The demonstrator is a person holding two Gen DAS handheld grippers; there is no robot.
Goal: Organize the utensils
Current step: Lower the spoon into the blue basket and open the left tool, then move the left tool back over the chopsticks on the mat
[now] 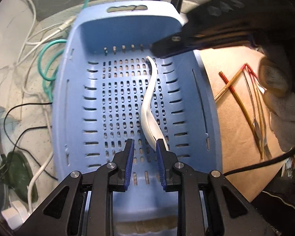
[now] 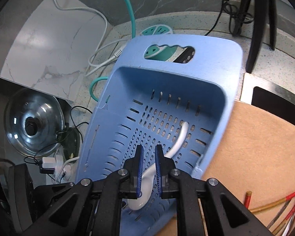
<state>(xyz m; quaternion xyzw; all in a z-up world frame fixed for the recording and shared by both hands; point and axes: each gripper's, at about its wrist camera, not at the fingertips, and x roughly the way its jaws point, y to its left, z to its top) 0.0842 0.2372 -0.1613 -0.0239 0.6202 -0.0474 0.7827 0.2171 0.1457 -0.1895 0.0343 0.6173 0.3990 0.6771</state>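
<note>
A light blue plastic basket (image 1: 76, 102) with a slotted, perforated floor and a cut-out handle at its far end stands partly on a brown board, partly on the speckled counter. Inside it lies one white spoon (image 1: 150, 98), long and curved like an S, its handle end toward the far wall and its bowl at the near end. On the brown board to the right of the basket lie several chopsticks (image 1: 236, 96) with red ends, crossed loosely in a small heap, together with some thin metal utensils

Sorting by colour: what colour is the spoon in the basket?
White; the spoon shows best in the left wrist view.
</note>
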